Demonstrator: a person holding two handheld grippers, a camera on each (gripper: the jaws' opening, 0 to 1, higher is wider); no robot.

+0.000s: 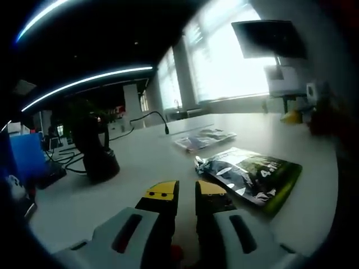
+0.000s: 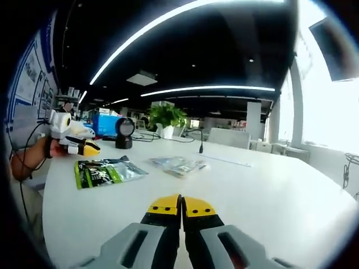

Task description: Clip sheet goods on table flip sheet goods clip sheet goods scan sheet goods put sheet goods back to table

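The sheet goods, a flat green and black foil pouch (image 1: 252,178), lay on the white table (image 1: 151,168) just ahead and to the right of the left gripper (image 1: 187,193), whose yellow-tipped jaws stood slightly parted over bare tabletop, grasping nothing. Large pale characters on the pouch seemed to read "4" followed by something, but the print was too blurred to be sure. Beyond it lay a second, paler packet (image 1: 204,138), well apart from the pouch, with open table between them and around both. A black scanner on a stand (image 1: 96,150) stood to the left near trailing cables. In the right gripper view, the right gripper (image 2: 181,207) hung over a wide bare stretch of table, jaws clenched together with nothing between them. The pouch (image 2: 106,171) lay near the table's curved left edge, where the other gripper showed in a person's hand (image 2: 49,147).
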